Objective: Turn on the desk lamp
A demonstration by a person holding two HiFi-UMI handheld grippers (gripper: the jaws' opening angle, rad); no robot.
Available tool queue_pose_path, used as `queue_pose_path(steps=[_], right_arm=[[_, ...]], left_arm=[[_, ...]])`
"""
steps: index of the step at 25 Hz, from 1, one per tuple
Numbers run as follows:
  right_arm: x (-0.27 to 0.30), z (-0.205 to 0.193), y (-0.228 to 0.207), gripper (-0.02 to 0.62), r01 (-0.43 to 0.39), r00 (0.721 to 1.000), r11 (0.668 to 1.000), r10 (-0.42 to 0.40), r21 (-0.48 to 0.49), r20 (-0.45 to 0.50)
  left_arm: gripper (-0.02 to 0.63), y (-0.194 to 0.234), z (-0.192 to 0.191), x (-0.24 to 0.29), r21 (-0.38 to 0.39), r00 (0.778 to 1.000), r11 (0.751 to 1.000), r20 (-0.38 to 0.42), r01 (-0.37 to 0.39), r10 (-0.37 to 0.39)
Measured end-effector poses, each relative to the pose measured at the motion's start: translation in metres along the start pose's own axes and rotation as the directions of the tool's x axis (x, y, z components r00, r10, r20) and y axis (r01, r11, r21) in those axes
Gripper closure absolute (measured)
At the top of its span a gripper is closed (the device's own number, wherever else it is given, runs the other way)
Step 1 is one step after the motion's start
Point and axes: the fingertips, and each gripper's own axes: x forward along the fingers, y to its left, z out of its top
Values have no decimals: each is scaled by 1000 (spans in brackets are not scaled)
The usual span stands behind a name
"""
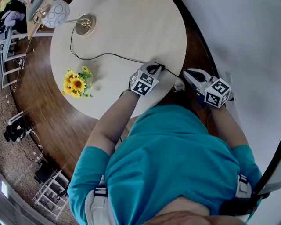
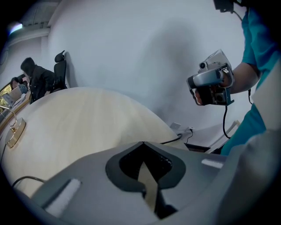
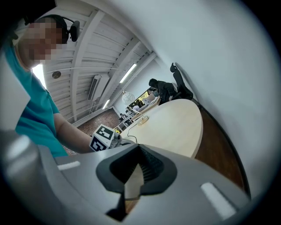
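Observation:
The desk lamp stands at the far left of the round table (image 1: 131, 26). It has a brass base (image 1: 84, 24) and a patterned white shade (image 1: 56, 13). Its black cord (image 1: 105, 55) crosses the tabletop to the near edge. My left gripper (image 1: 153, 67) is over that edge, shut, and the cord passes right by its tips. My right gripper (image 1: 188, 74) is off the table to the right, also shut and holding nothing. The left gripper view shows the lamp base (image 2: 15, 132) far away and the right gripper (image 2: 213, 83) in mid-air. The lamp base (image 3: 142, 118) appears small in the right gripper view.
A bunch of sunflowers (image 1: 77, 83) lies on the table's left side. A white wall (image 1: 237, 35) curves close on the right. A wall socket with a plug (image 2: 186, 130) sits low by the floor. People sit at desks (image 2: 37, 81) beyond the table.

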Motion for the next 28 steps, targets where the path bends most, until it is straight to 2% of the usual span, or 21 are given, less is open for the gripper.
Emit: queue_pose_path(steps=[19,25,28], right_arm=[[-1,-2,-1,594,-6,1000,1000,6,1,-10],[-1,-2,0,594,-5,1000,1000,5,1,-15],[1,-4,-1,594,-8,1000,1000,8,-5,-16]], left_arm=[[584,-7,3,5,1,997,1000,-65,28,-28],[583,-12,10,7,4,993,999,-115,36,-35],[583,-12,8,9,35,989,999,-147,29,-23]])
